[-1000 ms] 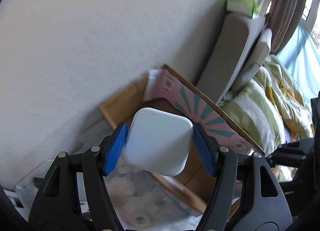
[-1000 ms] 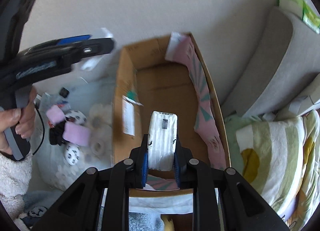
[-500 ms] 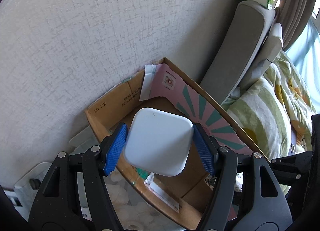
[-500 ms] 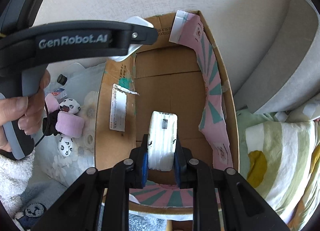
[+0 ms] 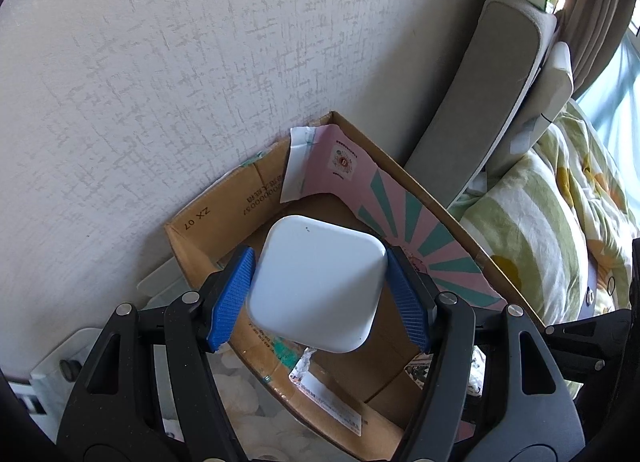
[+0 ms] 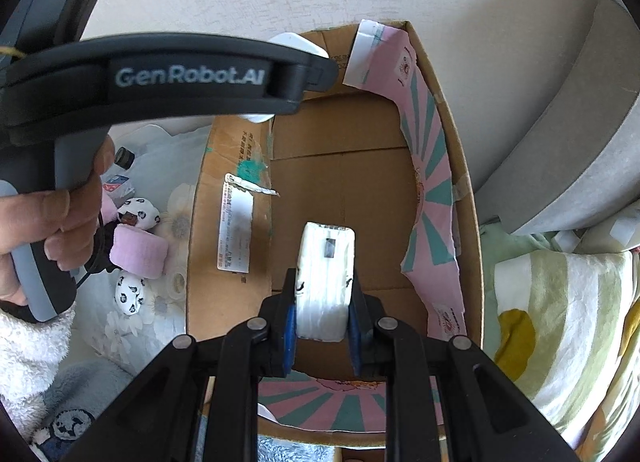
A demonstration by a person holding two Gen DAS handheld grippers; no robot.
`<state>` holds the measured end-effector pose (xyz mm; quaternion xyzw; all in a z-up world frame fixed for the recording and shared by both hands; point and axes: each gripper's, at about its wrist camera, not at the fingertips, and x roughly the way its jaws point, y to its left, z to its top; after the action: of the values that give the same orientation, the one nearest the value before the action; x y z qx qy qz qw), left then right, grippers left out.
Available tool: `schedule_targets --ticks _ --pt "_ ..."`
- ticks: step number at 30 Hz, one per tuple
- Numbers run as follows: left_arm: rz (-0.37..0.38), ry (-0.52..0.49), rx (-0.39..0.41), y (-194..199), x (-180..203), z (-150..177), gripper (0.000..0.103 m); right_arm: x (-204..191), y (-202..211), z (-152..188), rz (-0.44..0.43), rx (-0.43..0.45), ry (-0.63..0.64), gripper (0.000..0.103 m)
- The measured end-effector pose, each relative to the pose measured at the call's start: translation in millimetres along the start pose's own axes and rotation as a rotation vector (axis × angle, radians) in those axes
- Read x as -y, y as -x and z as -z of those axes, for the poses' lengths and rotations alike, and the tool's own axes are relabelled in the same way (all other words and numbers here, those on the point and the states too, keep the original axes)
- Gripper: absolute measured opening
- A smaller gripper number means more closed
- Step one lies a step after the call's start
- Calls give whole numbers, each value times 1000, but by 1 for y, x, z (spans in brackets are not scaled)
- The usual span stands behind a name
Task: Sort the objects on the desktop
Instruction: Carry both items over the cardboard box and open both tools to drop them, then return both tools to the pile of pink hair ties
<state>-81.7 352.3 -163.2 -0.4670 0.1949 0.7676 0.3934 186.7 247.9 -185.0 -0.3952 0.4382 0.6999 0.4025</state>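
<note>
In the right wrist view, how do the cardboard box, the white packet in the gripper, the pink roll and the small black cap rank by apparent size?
1. cardboard box, clearly largest.
2. white packet held in the right gripper, though it is nearer the camera, so its lead over the roll is unsure.
3. pink roll.
4. small black cap, smallest.

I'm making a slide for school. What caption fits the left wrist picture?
Left gripper holding a white square box above an open cardboard box by the wall.
</note>
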Motion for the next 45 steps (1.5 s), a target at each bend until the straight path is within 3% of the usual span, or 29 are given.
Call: schedule_targets --ticks 24,25,26,27,28,29,31,33,45 --pt "-22 3 15 17 1 -1 67 -12 5 5 34 0 20 19" --pt "-18 18 11 18 -1 -1 75 -13 6 5 43 0 20 23" --pt "-15 36 7 18 -3 0 92 -13 7 6 57 5 16 30" --pt "-16 48 9 20 -4 0 101 -13 9 7 71 16 10 49" --pt "-12 48 20 23 -4 1 103 -13 11 7 75 25 4 79" --pt "-12 44 28 25 -4 2 103 -13 14 8 73 46 -3 94" --pt "-13 37 41 30 -4 3 103 -14 19 10 59 77 -10 95" --pt "-12 32 54 35 -3 5 103 -15 24 12 60 111 -17 103" --pt "-39 25 74 74 -17 28 103 -37 39 22 87 158 -13 102"
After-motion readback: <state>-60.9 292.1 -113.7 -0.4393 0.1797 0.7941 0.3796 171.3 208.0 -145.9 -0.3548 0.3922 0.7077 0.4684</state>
